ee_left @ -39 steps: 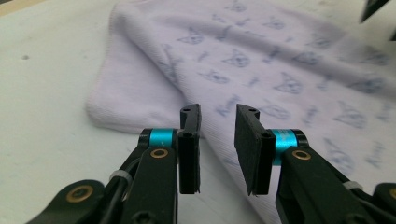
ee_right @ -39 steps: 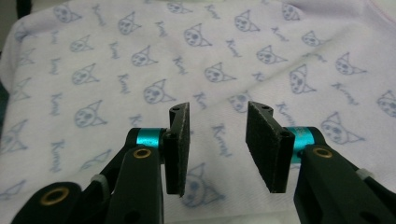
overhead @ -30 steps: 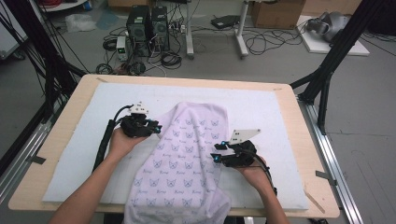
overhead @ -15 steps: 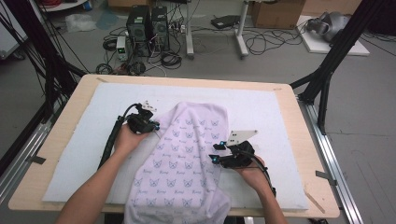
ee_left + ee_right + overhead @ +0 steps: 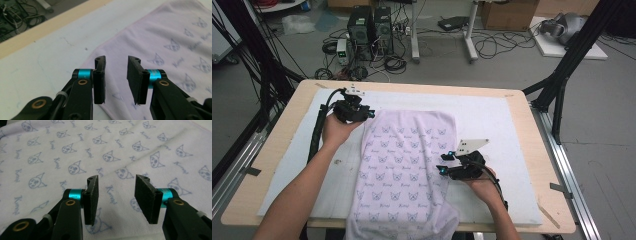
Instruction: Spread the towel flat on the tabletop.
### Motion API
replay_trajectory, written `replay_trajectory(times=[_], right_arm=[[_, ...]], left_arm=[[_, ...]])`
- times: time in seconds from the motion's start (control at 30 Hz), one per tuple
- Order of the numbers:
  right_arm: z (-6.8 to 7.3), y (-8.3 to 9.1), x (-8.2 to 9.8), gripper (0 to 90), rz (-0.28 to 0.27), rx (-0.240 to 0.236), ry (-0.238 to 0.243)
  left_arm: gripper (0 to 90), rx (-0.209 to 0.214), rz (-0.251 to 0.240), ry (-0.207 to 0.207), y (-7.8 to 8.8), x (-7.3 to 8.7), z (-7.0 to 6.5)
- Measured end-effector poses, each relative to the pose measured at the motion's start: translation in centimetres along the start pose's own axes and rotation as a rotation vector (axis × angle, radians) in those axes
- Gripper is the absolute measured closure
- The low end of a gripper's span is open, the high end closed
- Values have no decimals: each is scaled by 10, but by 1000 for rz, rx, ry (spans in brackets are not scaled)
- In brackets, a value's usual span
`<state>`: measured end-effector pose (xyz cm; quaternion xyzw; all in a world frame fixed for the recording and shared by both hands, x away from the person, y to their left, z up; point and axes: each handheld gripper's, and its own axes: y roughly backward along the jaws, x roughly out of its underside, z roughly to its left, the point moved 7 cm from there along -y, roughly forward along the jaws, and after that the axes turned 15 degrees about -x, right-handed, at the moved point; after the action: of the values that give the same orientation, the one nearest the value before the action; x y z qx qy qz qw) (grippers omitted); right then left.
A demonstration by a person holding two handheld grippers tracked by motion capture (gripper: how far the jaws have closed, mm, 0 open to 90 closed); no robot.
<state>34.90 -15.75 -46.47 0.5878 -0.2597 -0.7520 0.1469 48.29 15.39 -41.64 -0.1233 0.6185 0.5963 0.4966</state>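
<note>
A lilac towel (image 5: 407, 160) printed with small cat faces lies lengthwise on the white mat (image 5: 492, 115), and its near end hangs over the table's front edge. My left gripper (image 5: 371, 114) hovers just above the towel's far left corner (image 5: 162, 32). Its jaws have just been opening, and nothing is between them (image 5: 116, 61). My right gripper (image 5: 443, 162) sits at the towel's right edge, pointing in over the cloth. It is open (image 5: 116, 180), and the towel (image 5: 100, 145) lies beneath its pads with a fold line running across it.
The mat covers a wooden table (image 5: 542, 150). Bare mat stretches left and right of the towel. Black frame posts (image 5: 562, 75) stand at the table's far corners. Computer boxes (image 5: 372, 25) and cables lie on the floor beyond.
The left gripper closed at the towel's far left corner, then opened and rose away toward the far left. That corner now lies drawn out square. The right gripper stayed put.
</note>
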Motion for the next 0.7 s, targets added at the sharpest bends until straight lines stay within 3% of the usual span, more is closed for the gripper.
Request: replay_trajectory(times=[0.17, 0.3, 0.43, 0.53, 0.7], right_arm=[[3, 9, 8, 540, 31, 13, -2], [8, 16, 18, 536, 40, 16, -8], [19, 16, 24, 527, 51, 6, -11], [26, 14, 24, 522, 53, -6, 6], [28, 9, 22, 516, 54, -19, 13]], left_arm=[[697, 59, 24, -36, 8, 34, -10], [695, 123, 13, -32, 18, 57, -21], [627, 138, 60, -29, 18, 77, -27], [549, 135, 102, -1, 13, 88, -30], [639, 132, 109, 11, 10, 92, -28]])
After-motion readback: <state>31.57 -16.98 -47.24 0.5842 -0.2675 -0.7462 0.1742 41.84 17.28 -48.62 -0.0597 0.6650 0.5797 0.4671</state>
